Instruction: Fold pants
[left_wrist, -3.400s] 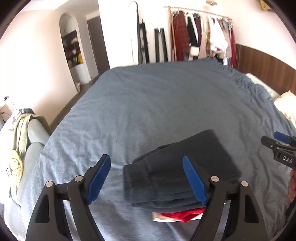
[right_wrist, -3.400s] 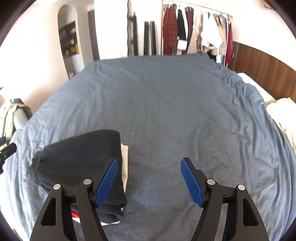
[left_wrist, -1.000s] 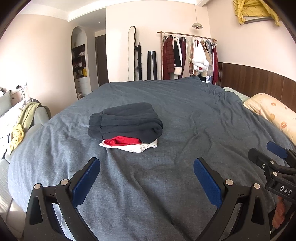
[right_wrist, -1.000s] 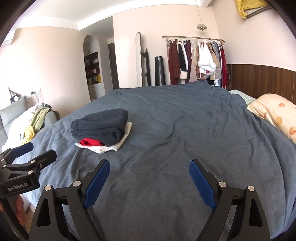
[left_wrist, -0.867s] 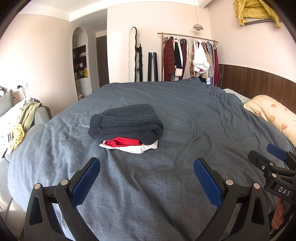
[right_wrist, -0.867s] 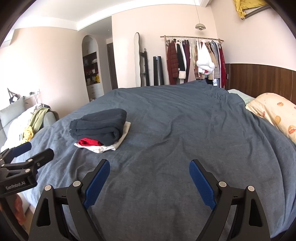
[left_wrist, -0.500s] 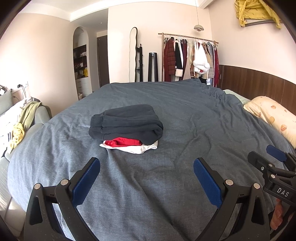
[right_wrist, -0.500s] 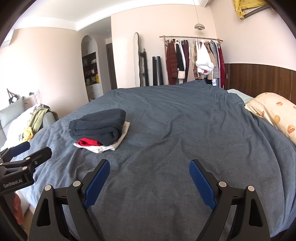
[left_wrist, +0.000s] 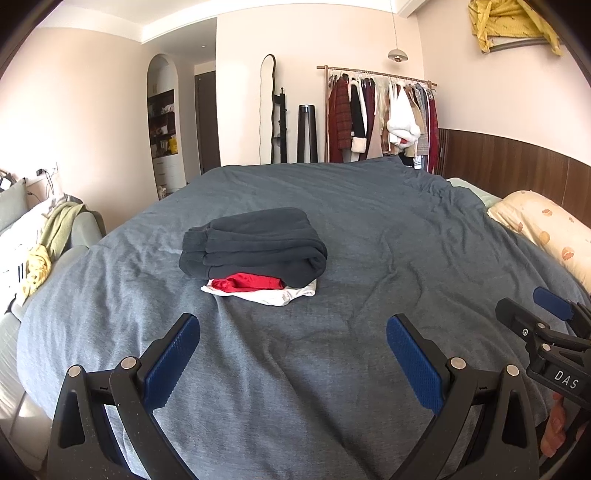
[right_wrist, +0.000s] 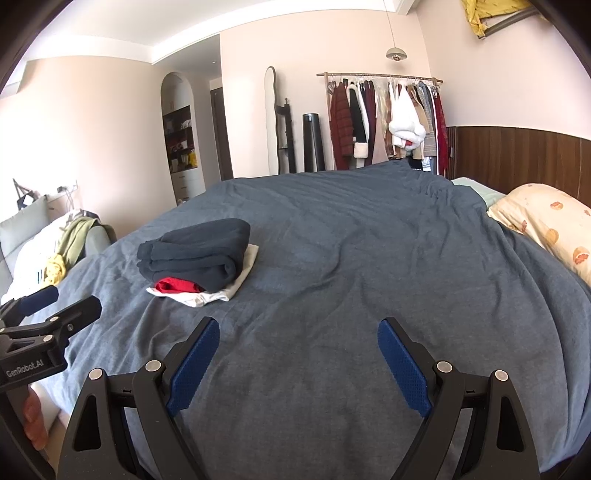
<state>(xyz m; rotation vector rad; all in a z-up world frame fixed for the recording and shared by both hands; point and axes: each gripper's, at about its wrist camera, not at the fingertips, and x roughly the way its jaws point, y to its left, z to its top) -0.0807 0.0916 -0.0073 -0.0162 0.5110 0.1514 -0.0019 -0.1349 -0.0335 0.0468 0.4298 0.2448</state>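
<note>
Dark grey pants (left_wrist: 255, 245) (right_wrist: 195, 254) lie folded on top of a small stack, over a red garment (left_wrist: 247, 282) (right_wrist: 175, 286) and a white one (left_wrist: 273, 295) (right_wrist: 221, 291), left of the middle of the blue-grey bed cover (left_wrist: 351, 258) (right_wrist: 351, 258). My left gripper (left_wrist: 293, 349) hangs open over the near edge of the bed, well short of the stack, with nothing between its blue pads. My right gripper (right_wrist: 297, 352) is open too, empty, further right. Each gripper shows at the edge of the other's view: the right gripper (left_wrist: 543, 314), the left gripper (right_wrist: 62, 304).
A patterned pillow (left_wrist: 546, 229) (right_wrist: 550, 225) lies at the bed's right side by a wooden wall panel. A clothes rack (left_wrist: 380, 114) (right_wrist: 384, 118) stands beyond the far edge. A sofa with yellow-green cloths (left_wrist: 44, 243) (right_wrist: 62, 251) is on the left.
Since the earliest frames both grippers have pulled back from the folded stack and let it lie. Over the last second nothing has visibly moved.
</note>
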